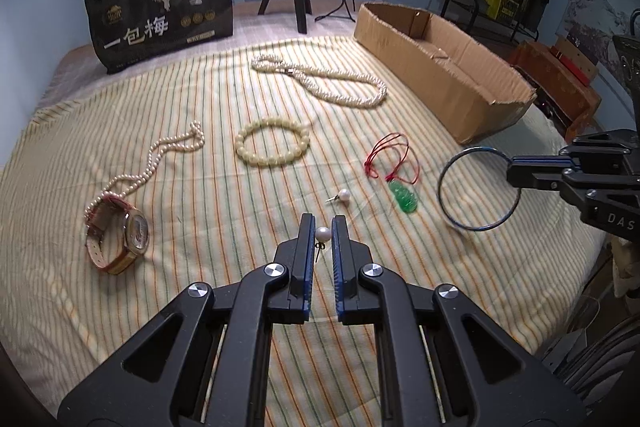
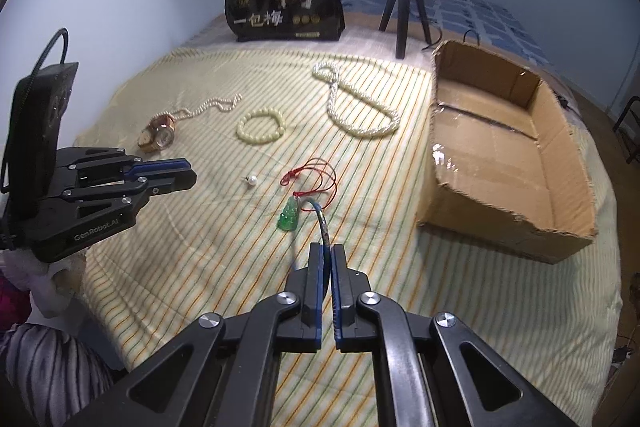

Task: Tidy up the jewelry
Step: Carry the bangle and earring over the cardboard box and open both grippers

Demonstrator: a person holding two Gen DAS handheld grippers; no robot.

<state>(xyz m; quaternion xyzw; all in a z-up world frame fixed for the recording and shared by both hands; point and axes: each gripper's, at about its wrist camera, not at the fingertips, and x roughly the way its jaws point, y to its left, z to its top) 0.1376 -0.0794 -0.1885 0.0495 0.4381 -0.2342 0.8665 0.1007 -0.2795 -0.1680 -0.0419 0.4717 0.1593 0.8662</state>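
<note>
The left gripper (image 1: pixel 322 223) is clamped on a pearl stud earring (image 1: pixel 322 234) at the centre of the left wrist view, the pearl sitting between the blue pads with its post hanging below. The right gripper (image 2: pixel 327 254) is pinched tight on the rim of a thin blue bangle (image 1: pixel 478 189), which hangs as an open hoop at the right of the left wrist view, clear of the striped cloth (image 1: pixel 200 187).

Both pieces look lifted and ready to carry, most likely to the cardboard box (image 2: pixel 500 223) at the right of the right wrist view. To do that well, the pinches should stay firm and the hands level: the pearl is round and smooth and could roll out of the pads, and the bangle, held only at one edge, may swing or pivot. Lowering each piece inside the box walls before letting go would keep them from bouncing out.

The earring is a small white, glossy pearl on a dark metal pin; its twin (image 1: pixel 343 195) lies on the cloth just above it in the frame, near a green pendant (image 1: pixel 405 201) on red cord. The bangle is slender, dark blue and metallic.
</note>
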